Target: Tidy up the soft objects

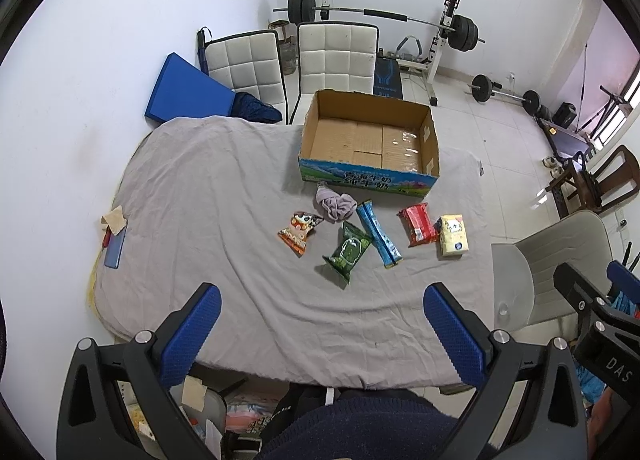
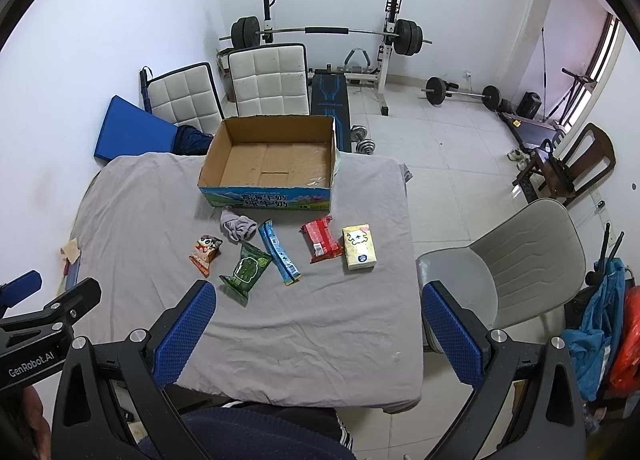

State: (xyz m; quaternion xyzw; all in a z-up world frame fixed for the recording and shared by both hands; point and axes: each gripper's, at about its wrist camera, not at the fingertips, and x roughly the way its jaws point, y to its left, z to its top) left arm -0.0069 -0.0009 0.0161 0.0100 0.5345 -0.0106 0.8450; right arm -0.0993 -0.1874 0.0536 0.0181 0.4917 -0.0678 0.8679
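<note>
Grey cloth covers the desk (image 1: 208,196); an empty cardboard box (image 1: 368,136) stands at its far side. Before the box lie a crumpled cloth (image 1: 335,206), an orange packet (image 1: 299,231), green packet (image 1: 349,252), blue stick pack (image 1: 378,234), red packet (image 1: 418,224) and tissue pack (image 1: 453,235). Left tool (image 1: 322,334) and right tool (image 2: 318,334) both hover spread wide, holding nothing. Recommendation: start with whichever item sits closest, grip across its middle, squeeze gently, lift clear over the box wall.
</note>
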